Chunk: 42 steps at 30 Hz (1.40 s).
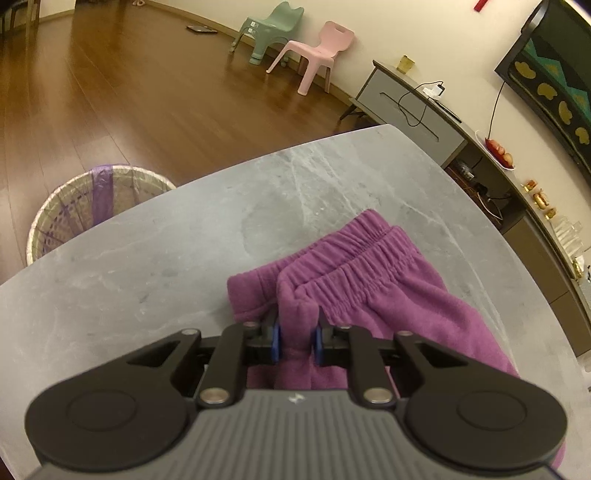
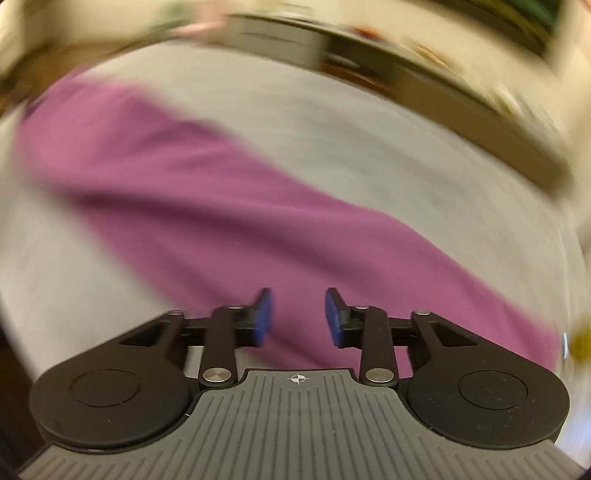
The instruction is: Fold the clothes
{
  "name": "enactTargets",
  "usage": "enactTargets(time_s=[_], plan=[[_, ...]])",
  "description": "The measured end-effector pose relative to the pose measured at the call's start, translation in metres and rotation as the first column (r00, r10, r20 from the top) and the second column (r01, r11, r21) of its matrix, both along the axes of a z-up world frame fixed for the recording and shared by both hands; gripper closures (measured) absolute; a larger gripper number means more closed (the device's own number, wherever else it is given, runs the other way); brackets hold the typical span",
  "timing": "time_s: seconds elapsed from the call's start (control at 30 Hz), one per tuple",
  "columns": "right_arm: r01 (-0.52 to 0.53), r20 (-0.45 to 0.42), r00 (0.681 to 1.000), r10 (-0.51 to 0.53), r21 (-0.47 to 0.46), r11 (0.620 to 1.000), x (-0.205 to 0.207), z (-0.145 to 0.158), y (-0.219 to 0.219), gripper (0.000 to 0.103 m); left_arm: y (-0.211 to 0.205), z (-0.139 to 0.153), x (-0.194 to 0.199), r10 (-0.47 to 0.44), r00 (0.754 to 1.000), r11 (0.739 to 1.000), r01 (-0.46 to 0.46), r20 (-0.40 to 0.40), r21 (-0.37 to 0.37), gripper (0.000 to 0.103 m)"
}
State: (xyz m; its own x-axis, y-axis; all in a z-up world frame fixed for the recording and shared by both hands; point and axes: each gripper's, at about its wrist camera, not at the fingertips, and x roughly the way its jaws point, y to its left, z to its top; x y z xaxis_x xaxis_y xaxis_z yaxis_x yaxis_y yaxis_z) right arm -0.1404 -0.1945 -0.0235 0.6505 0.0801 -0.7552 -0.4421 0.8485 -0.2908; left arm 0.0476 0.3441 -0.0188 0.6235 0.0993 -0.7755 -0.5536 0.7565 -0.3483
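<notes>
Purple fleece trousers (image 1: 369, 273) lie on the grey marble table (image 1: 184, 236), elastic waistband towards the far side. My left gripper (image 1: 297, 341) is shut on a pinched fold of the trousers near the waistband corner. In the right wrist view, which is motion-blurred, a long purple trouser leg (image 2: 207, 206) stretches diagonally across the table (image 2: 369, 147). My right gripper (image 2: 298, 317) is open and empty, its blue pads (image 2: 263, 317) just above the near part of the leg.
A woven basket with a purple liner (image 1: 85, 210) stands on the wooden floor beyond the table's left edge. Green (image 1: 269, 29) and pink (image 1: 317, 51) child chairs stand by the far wall. A low cabinet (image 1: 413, 107) runs along the right.
</notes>
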Motion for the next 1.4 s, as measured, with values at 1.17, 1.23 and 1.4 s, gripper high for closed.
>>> enactTargets(time_s=[1.17,1.23,1.4], plan=[[0.582,-0.176,0.813,-0.554,0.246,0.775,0.027,-0.018,-0.219,0.088,0.001,0.007,0.007,-0.014,1.000,0.993,0.015,-0.013,0.121,0.076],[0.612,-0.176,0.791,-0.586,0.209,0.763,0.019,-0.019,-0.228,0.085,0.002,0.007,0.009,-0.003,1.000,0.988,0.006,-0.019,0.157,0.076],[0.686,-0.146,0.726,-0.672,0.098,0.721,0.003,-0.014,-0.243,0.081,0.002,0.026,-0.002,0.058,0.998,0.957,-0.054,-0.005,0.286,0.076]])
